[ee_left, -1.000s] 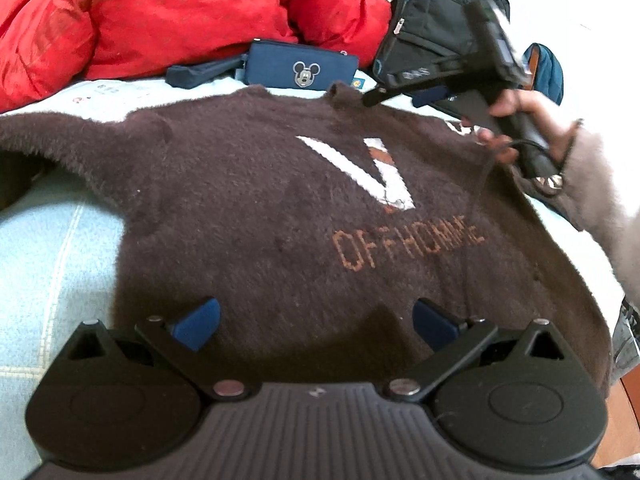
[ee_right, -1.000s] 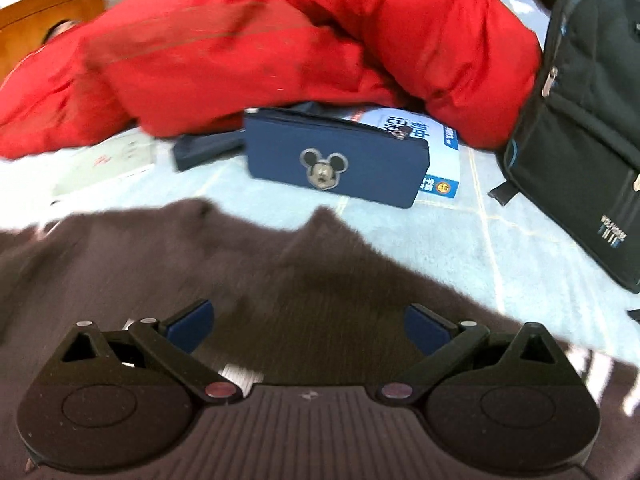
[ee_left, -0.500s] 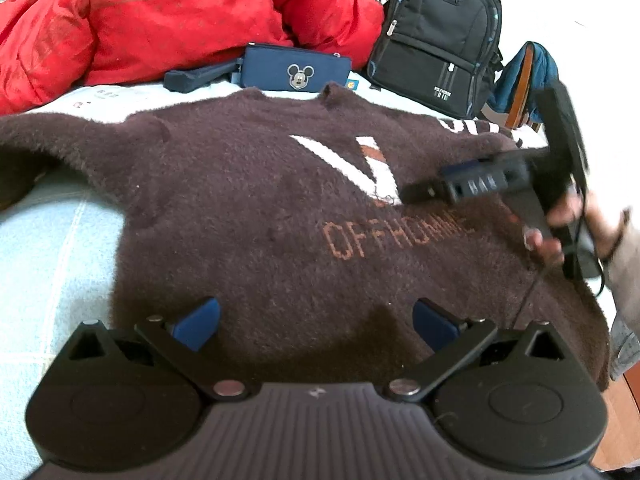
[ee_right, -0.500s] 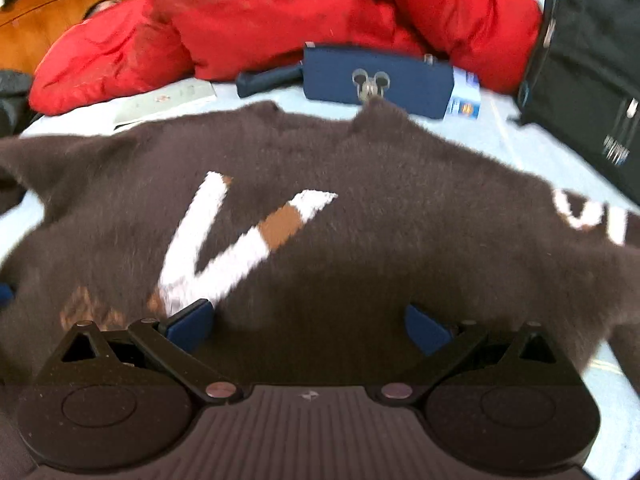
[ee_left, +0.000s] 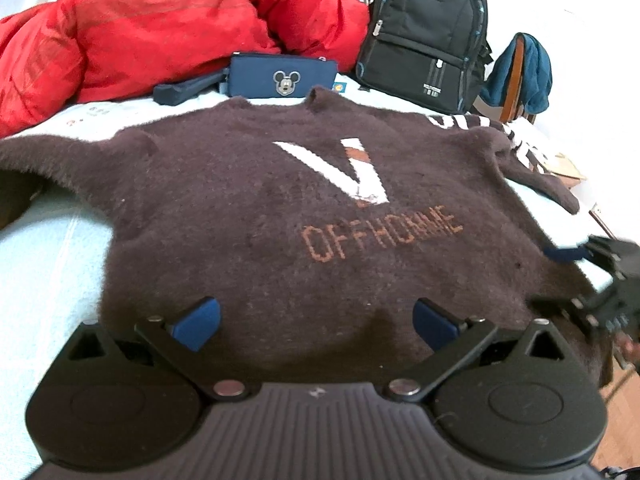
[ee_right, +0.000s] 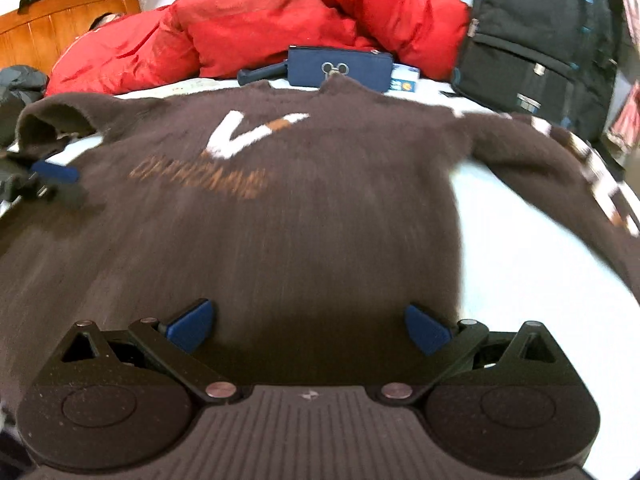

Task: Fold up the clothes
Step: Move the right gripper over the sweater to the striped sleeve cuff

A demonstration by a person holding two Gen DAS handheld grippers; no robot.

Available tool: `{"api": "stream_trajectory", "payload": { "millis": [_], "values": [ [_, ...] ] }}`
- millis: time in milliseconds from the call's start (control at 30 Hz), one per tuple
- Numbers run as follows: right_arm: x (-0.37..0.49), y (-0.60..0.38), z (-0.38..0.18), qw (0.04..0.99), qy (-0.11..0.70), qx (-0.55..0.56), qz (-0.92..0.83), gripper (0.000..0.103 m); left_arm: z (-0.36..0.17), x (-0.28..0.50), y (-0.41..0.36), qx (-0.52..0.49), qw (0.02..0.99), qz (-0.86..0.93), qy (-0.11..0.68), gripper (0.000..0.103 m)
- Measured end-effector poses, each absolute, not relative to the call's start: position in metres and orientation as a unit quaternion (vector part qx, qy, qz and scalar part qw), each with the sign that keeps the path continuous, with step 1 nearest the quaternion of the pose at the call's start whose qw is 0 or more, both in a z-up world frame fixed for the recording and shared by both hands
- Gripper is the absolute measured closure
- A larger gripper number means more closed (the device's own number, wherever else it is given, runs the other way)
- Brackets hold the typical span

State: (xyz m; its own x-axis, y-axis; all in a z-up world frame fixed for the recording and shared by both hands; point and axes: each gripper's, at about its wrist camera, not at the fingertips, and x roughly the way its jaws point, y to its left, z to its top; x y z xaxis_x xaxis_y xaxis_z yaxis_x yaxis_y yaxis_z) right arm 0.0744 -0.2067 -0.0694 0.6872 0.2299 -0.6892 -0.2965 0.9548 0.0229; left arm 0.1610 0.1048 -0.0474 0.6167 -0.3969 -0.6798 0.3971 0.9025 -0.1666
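A dark brown sweater (ee_left: 280, 216) lies flat and face up on the pale blue bed (ee_left: 48, 264), its long axis running from the hem nearest the cameras up to the collar, which points toward the far clutter. A white V and orange lettering sit on the chest. One sleeve stretches out to the left, the other, with white stripes, angles off to the right edge of the bed.

The left gripper (ee_left: 316, 322) hangs over the hem area, its blue fingers (ee_left: 196, 322) spread wide with nothing between them; whether they touch the knit cannot be told. The right gripper (ee_right: 308, 326) is likewise over the lower part of the sweater, toward its right side, fingers (ee_right: 426, 328) wide apart and empty. In the left view it shows at the sweater's right edge, blurred.

Beyond the collar lie a navy pouch (ee_left: 282, 76) with a cartoon mouse badge, a heaped red duvet (ee_left: 160, 28) and a black backpack (ee_left: 428, 36) standing upright just beside the duvet. A teal cloth (ee_left: 534, 72) hangs over a chair at the far right
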Motion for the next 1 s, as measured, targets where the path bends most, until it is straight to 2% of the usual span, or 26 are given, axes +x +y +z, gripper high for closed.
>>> {"api": "stream_trajectory", "payload": {
  "millis": [267, 433, 567, 667, 1000],
  "values": [
    [0.028, -0.202, -0.057, 0.920, 0.367, -0.061, 0.121, 0.000, -0.049, 0.163, 0.090, 0.008, 0.898, -0.229, 0.376, 0.001],
    [0.042, -0.173, -0.034, 0.930, 0.313, -0.069, 0.181, 0.000, -0.051, 0.168, 0.086, 0.001, 0.898, -0.229, 0.376, 0.001],
    [0.077, -0.143, -0.045, 0.922, 0.318, -0.089, 0.203, 0.000, -0.052, 0.168, 0.084, 0.010, 0.898, -0.225, 0.377, 0.001],
    [0.091, -0.134, -0.067, 0.910, 0.363, -0.087, 0.183, 0.000, -0.052, 0.167, 0.084, 0.014, 0.899, -0.222, 0.376, 0.001],
    [0.009, -0.166, -0.080, 0.923, 0.341, -0.048, 0.171, 0.000, -0.041, 0.167, 0.073, -0.004, 0.907, -0.223, 0.356, 0.001]
  ]
}}
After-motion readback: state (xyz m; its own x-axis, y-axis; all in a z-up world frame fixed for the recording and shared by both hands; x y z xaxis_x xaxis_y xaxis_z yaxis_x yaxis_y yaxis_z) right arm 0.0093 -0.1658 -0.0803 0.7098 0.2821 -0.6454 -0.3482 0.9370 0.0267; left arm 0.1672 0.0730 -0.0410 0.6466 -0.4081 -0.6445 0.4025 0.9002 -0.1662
